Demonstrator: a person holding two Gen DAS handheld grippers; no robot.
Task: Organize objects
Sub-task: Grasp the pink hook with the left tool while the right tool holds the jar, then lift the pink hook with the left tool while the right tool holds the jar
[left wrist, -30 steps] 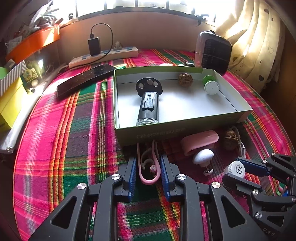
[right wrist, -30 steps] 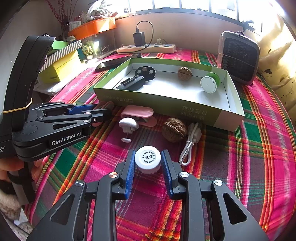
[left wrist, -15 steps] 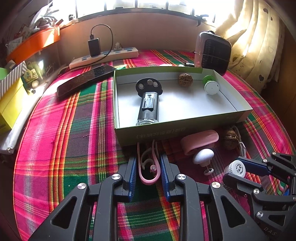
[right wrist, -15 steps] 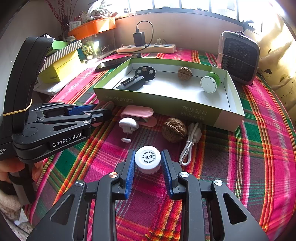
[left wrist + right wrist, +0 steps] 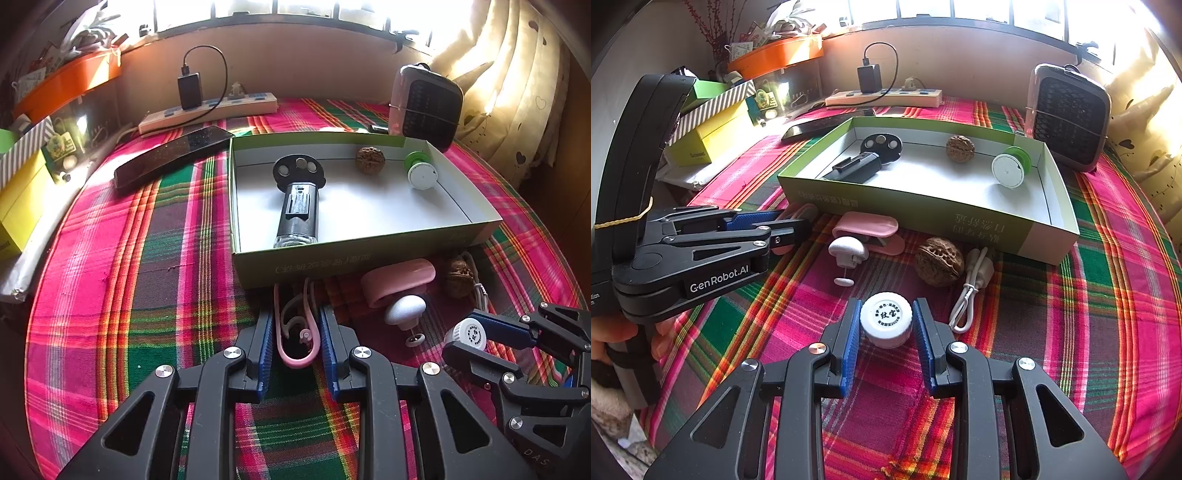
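Note:
A green cardboard box [image 5: 332, 258] [image 5: 912, 206] holds a black tool [image 5: 297, 199], a walnut [image 5: 370, 159] and a green-and-white spool [image 5: 421, 173]. My left gripper [image 5: 295, 332] is shut on a pink earhook [image 5: 295, 325] lying on the cloth just in front of the box. My right gripper [image 5: 885, 321] is shut on a small white jar [image 5: 885, 317], also seen in the left wrist view [image 5: 466, 334]. A pink case [image 5: 866, 229], a white mushroom-shaped piece [image 5: 847, 251], a second walnut [image 5: 938, 260] and a white cable [image 5: 971, 288] lie between the box and the grippers.
The surface is a pink-and-green plaid cloth [image 5: 147, 258]. A black remote [image 5: 170, 155], a power strip with charger [image 5: 210, 107] and a small heater [image 5: 424, 103] stand behind the box. Yellow and striped boxes [image 5: 709, 136] are at the left.

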